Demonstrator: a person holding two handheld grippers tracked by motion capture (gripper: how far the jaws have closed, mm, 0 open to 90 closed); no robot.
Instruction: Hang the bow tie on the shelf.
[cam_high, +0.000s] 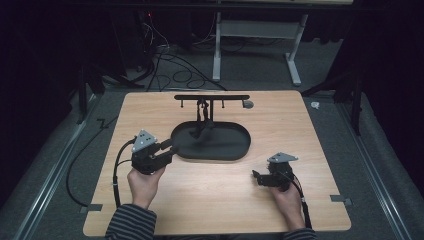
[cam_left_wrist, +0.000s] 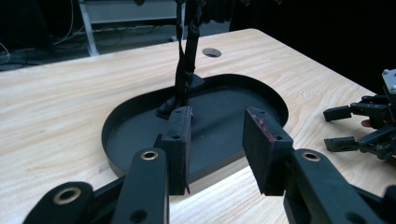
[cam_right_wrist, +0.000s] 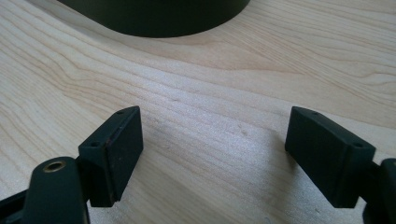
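At the lower left of the high view, the left tongs (cam_high: 169, 148) are being held by the person's left hand (cam_high: 144, 182), with a striped sleeve (cam_high: 131, 222) showing at the bottom edge. The jaws are standing partly apart with nothing pressed between them, and their tips are being held just at the left rim of the black oval tray (cam_high: 185, 152) that is lying at the middle of the wooden tabletop (cam_high: 210, 195). In the left gripper view, the left tongs (cam_left_wrist: 225, 144) are being pointed across the near rim of the tray (cam_left_wrist: 140, 135), the gap between the pads being left empty. A black stand (cam_high: 211, 97) with a crossbar is rising from the far part of the tray, above centre in the high view, and a dark strap (cam_high: 202, 117) is hanging down from it into the tray; in the left gripper view the strap (cam_left_wrist: 183, 70) is being seen just beyond the left pad, though contact cannot be told. At the lower right of the high view, the right tongs (cam_high: 256, 177) are being held by the right hand (cam_high: 290, 197), low over bare wood, well apart from the tray. In the right gripper view, the right tongs (cam_right_wrist: 212, 154) are being kept wide open over the wood grain, with the tray's edge (cam_right_wrist: 159, 18) at the top of the frame.
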